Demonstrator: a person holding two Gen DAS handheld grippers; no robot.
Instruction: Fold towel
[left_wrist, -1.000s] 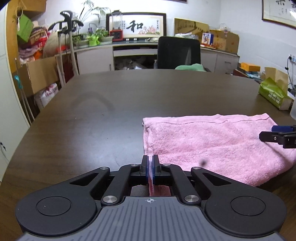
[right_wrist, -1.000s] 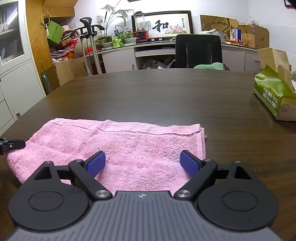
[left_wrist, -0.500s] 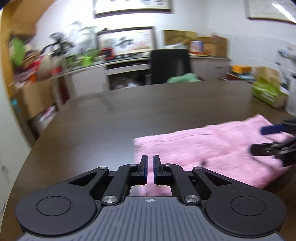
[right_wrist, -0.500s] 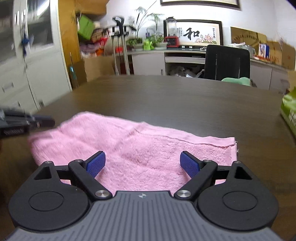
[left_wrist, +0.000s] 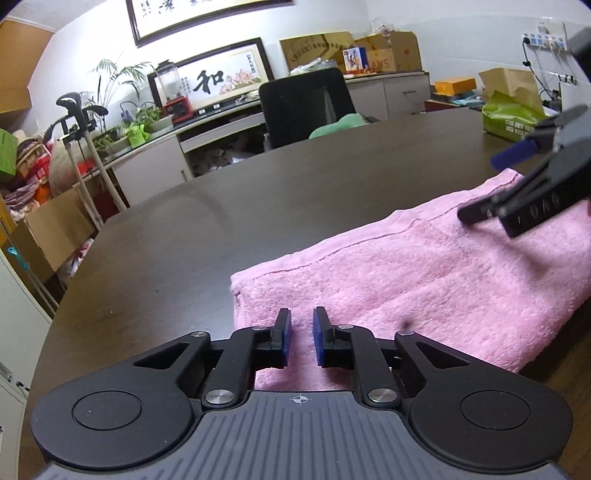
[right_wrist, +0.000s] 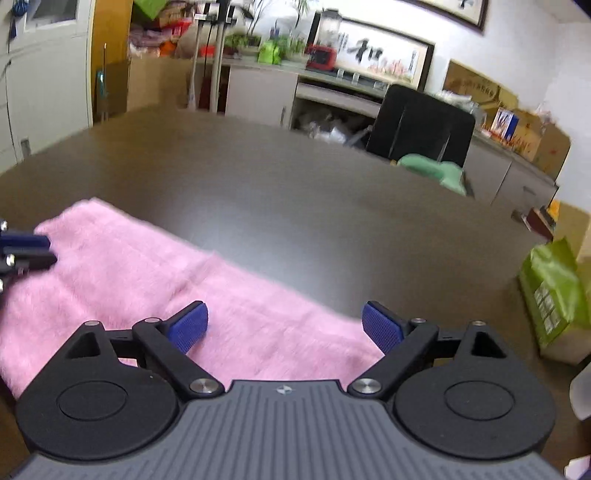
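A pink towel (left_wrist: 424, 291) lies folded on the dark brown table (left_wrist: 207, 236). My left gripper (left_wrist: 301, 332) hovers above the towel's near left corner, its jaws a small gap apart and holding nothing. My right gripper (right_wrist: 284, 325) is wide open and empty above the towel's right part (right_wrist: 147, 280). The right gripper also shows at the right edge of the left wrist view (left_wrist: 532, 184), raised over the towel. The left gripper's tips show at the left edge of the right wrist view (right_wrist: 22, 251).
A green tissue pack (left_wrist: 511, 116) stands on the table at the far right, also in the right wrist view (right_wrist: 554, 295). A black office chair (left_wrist: 306, 107) stands at the table's far side. Cabinets and boxes line the wall behind.
My left gripper has let go of the towel's corner, opened a little and lifted. My right gripper has risen and tilted above the towel, still open.
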